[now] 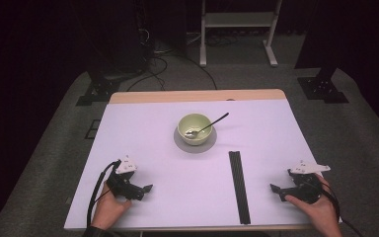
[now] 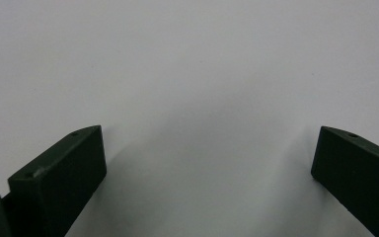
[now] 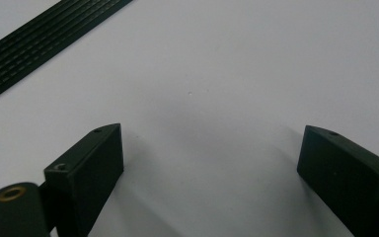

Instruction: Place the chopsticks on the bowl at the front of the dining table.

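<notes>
Nothing has been picked up: both claws rest low near the person's edge of the white table (image 1: 143,123), so the work looks to be at its very beginning, with every reach and grip still ahead. Farthest left, the left gripper (image 1: 145,189) lies on the table surface in the person's left hand (image 1: 107,210), its tips turned inward; seen from the left gripper view, the left gripper (image 2: 208,158) has its black jaws spread wide with only bare table between them, holding and touching no object. Ahead of it and off to its right, well apart, stands the pale green bowl (image 1: 194,128) on a grey saucer (image 1: 187,146), with a spoon (image 1: 208,126) leaning inside, its handle sticking out over the rim away from this claw. Next comes the black ribbed strip (image 1: 239,186), lying flat between the two claws and nearer the right one. In the right gripper view the right gripper (image 3: 209,153) is likewise fully spread and empty, the strip (image 3: 44,34) crossing the far corner beyond its jaw tips, not touched. From above, the right gripper (image 1: 276,189) sits just beside that strip, held by the right hand (image 1: 321,210), so the strip appears the likeliest first target, though the bowl and spoon remain equally untouched.
</notes>
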A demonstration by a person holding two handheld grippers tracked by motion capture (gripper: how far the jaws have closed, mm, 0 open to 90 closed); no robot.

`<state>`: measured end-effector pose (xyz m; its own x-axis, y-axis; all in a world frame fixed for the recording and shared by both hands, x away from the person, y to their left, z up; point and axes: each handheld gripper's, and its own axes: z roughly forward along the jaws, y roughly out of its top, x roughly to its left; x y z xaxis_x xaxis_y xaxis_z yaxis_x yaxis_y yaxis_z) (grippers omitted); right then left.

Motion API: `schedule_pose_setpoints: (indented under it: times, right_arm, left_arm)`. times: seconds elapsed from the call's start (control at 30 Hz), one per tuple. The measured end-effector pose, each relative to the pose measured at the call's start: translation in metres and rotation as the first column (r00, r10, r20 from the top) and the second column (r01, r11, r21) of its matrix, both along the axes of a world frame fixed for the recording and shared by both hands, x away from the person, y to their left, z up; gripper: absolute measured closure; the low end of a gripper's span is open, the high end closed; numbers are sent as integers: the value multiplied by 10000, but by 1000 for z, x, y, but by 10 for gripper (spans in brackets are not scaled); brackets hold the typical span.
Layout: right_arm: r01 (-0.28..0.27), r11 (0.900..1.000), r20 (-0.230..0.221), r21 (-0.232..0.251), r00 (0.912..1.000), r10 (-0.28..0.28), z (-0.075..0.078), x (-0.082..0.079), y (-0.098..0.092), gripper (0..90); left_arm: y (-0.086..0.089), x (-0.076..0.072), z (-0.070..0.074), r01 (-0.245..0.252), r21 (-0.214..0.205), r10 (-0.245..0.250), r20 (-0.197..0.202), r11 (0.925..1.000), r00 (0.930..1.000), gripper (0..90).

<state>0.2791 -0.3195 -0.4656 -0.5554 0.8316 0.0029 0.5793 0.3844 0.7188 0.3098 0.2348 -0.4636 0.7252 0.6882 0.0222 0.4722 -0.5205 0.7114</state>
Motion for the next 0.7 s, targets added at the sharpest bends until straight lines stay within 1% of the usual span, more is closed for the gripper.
schedule_pose_setpoints:
  times: [0.13, 0.27, 0.33, 0.43, 0.47, 0.5, 0.53, 0.7]
  right_arm:
    - [-6, 10000, -7, 9, 10000, 6, 0, 0, 0, 88]
    - [-22, 10000, -127, -59, 9999, 21, 2, 2, 1, 93]
    - [-74, 10000, -79, -36, 9999, 74, 3, 4, 2, 118]
    - [-123, 9999, -97, -116, 9999, 122, 3, 5, 2, 118]
    - [-44, 9999, 0, -103, 10000, 44, 4, 6, 3, 118]
    - [-44, 9999, 0, -103, 10000, 44, 4, 6, 3, 118]
    - [-57, 10000, -6, 22, 10000, 57, 4, 7, 2, 118]
    - [15, 9998, 73, 182, 10000, -17, 7, 9, 2, 119]
  left_arm:
    - [0, 0, 0, -3, -12, 3, -5, 10000, 10000, 0]
    - [0, 1, 0, -11, -45, 11, -42, 10000, 10000, 0]
    - [0, 0, 0, -6, -32, 6, -40, 10000, 10000, 0]
    - [0, 0, 0, -8, -38, 8, -29, 10000, 10000, 0]
    - [0, 0, 0, -7, -37, 7, -24, 10000, 10000, 0]
    - [0, 0, 0, -7, -37, 7, -24, 10000, 10000, 0]
    - [0, 0, 0, -1, -23, 1, -12, 10000, 10000, 0]
    - [0, 0, 0, 0, -16, 0, 3, 10000, 10000, 0]
